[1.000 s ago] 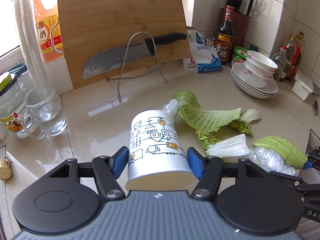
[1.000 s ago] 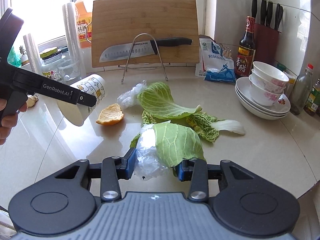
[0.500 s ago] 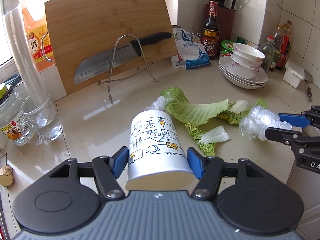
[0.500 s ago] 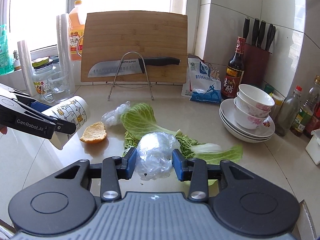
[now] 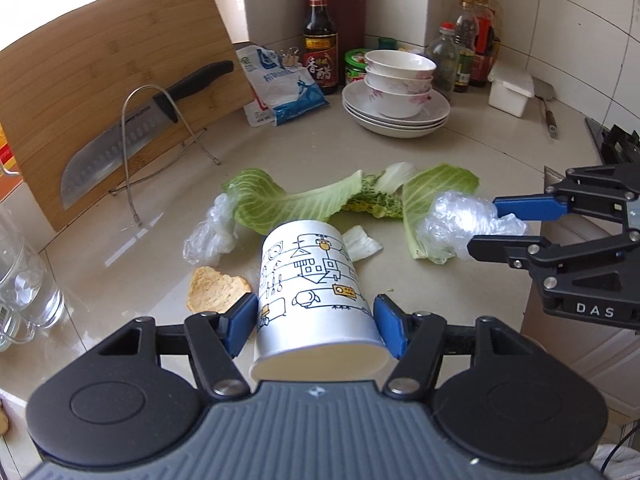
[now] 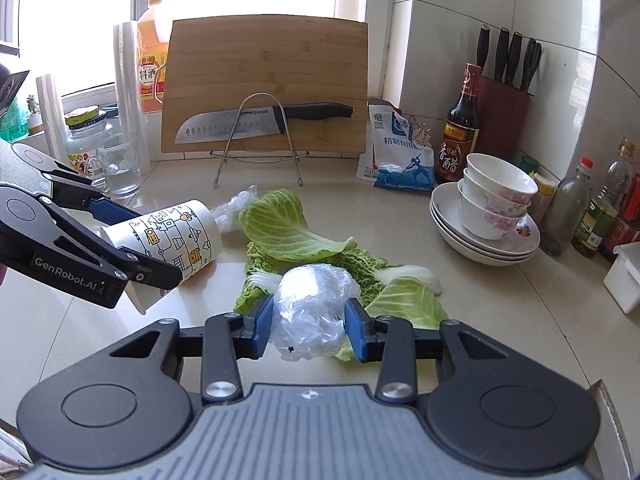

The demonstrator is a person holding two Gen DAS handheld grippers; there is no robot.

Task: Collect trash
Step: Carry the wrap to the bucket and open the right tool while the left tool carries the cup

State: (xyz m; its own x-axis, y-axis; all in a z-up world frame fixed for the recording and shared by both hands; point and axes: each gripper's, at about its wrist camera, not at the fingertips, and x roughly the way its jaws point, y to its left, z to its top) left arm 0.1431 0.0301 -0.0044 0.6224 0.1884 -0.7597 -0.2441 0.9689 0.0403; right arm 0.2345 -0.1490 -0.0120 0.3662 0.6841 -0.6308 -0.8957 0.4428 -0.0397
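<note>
- Left wrist view, far left: a glass mug (image 5: 28,280) stands on the desk (image 5: 480,152), and behind it a wooden cutting board (image 5: 100,60) leans on the wall with a knife (image 5: 132,128) on a wire rack (image 5: 160,140) in front of it.
- Near the rack, a crumpled clear plastic bag (image 5: 210,232) lies on the desk, touching a cabbage leaf (image 5: 288,200); just below the bag lies an orange peel (image 5: 216,288).
- In the middle, the left claw (image 5: 316,324) is clamped on a white paper cup (image 5: 312,292) with line drawings. Both blue pads press its sides, and its open mouth faces the camera.
- Behind the cup, more cabbage scraps (image 5: 372,200) lie in a row across the desk.
- Further back stand a salt bag (image 5: 280,88), a dark vinegar bottle (image 5: 320,40) and bowls stacked on plates (image 5: 396,96).
- At the right, the right claw (image 5: 488,226) comes in from the side and is closed on a ball of clear plastic wrap (image 5: 456,224), above a green leaf (image 5: 432,200).
- Right wrist view, left side: the left claw (image 6: 132,240) holds the paper cup (image 6: 172,236) tilted, its bottom near the plastic bag (image 6: 236,208).
- In the middle, the right claw (image 6: 310,326) grips the plastic wrap (image 6: 312,304) between its blue pads, above the cabbage leaves (image 6: 288,228) on the desk (image 6: 500,312).
- At the right stand the bowls and plates (image 6: 488,216), and the bottles (image 6: 568,208) are near the wall.
</note>
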